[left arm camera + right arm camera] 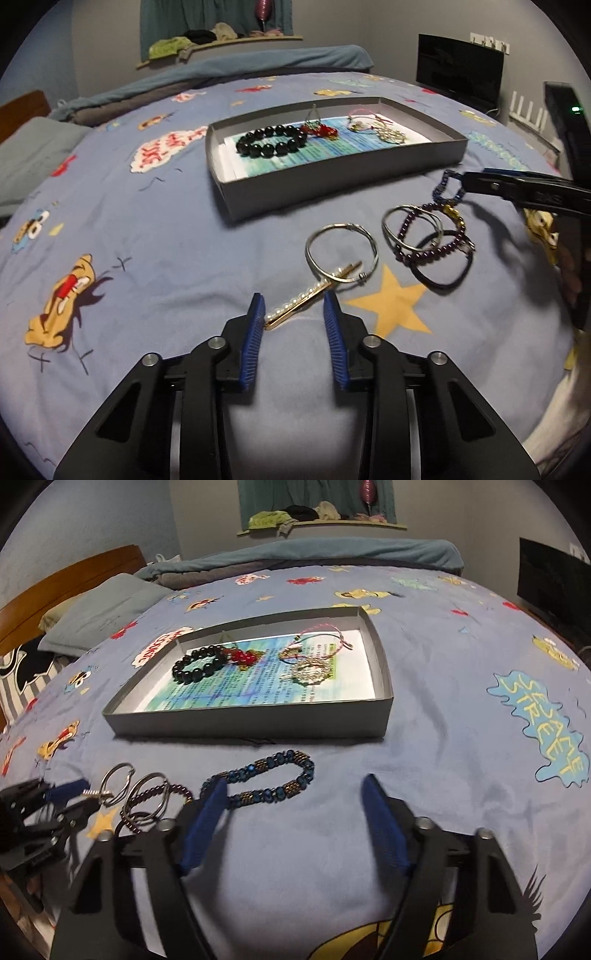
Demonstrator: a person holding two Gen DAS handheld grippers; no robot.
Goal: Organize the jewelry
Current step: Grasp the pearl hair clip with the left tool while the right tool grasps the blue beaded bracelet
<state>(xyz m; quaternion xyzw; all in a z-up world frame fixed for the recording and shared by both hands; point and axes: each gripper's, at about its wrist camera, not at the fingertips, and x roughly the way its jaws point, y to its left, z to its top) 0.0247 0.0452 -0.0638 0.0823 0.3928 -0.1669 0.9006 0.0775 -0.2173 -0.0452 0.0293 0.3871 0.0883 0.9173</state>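
1. Jewelry lies in two lots in the left wrist view: a black bead bracelet (pixel 273 142) and other pieces sit in the shallow grey cardboard tray (pixel 332 181), while loose pieces wait on the blue cartoon-print bedspread (pixel 147 236) in front of it.
2. The left gripper (pixel 294 308) has its jaws released, straddling the near end of a gold hairpin set with pearls (pixel 306 299), which runs under a silver wire bangle (pixel 341 254); neither pad presses it yet. I judge this the pickup step: closing should take the pin, which must then slide free of the bangle.
3. In the right wrist view the right gripper (pixel 293 794) is also released, its left jaw touching or overlapping one end of the blue and bronze beaded bracelet (pixel 262 782). It needs to shift left before closing.
4. Open bedspread lies between the bracelet and the tray's near wall, so a lift over the low rim looks unobstructed; the two grippers work close together.
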